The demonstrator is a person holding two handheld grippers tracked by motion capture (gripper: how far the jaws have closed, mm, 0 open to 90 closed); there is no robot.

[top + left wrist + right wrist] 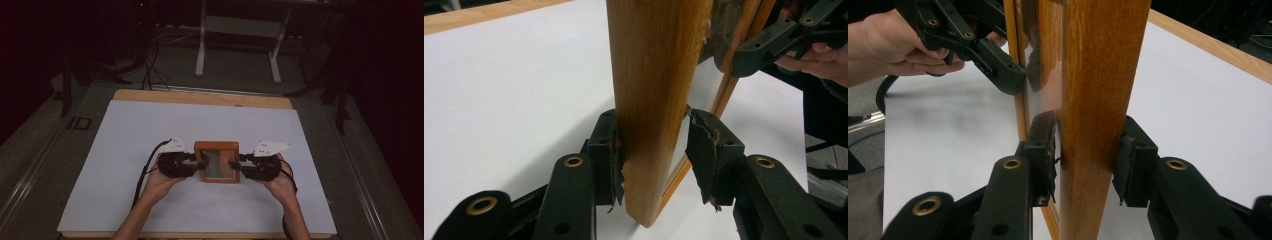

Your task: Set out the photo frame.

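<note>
A wooden picture frame [217, 161] with a glass front is held between both grippers over the white sheet [150, 130]. My left gripper [202, 164] clamps the frame's left side bar. In the left gripper view the bar [654, 100] stands between my jaws [651, 145]: one torn pad lies flat on the wood and the other meets it near its tip. My right gripper [234, 165] holds the opposite bar. In the right gripper view both pads press on the wood [1098, 100] at my jaws [1088, 155]. Each view also shows the other gripper [769, 45] [998, 65] farther off.
The sheet covers a wooden table whose bare far edge [200, 97] shows. Behind it stand the white legs of a desk frame [235, 45], and cables [150, 70] lie on the dark floor. The person's forearms come in from the bottom.
</note>
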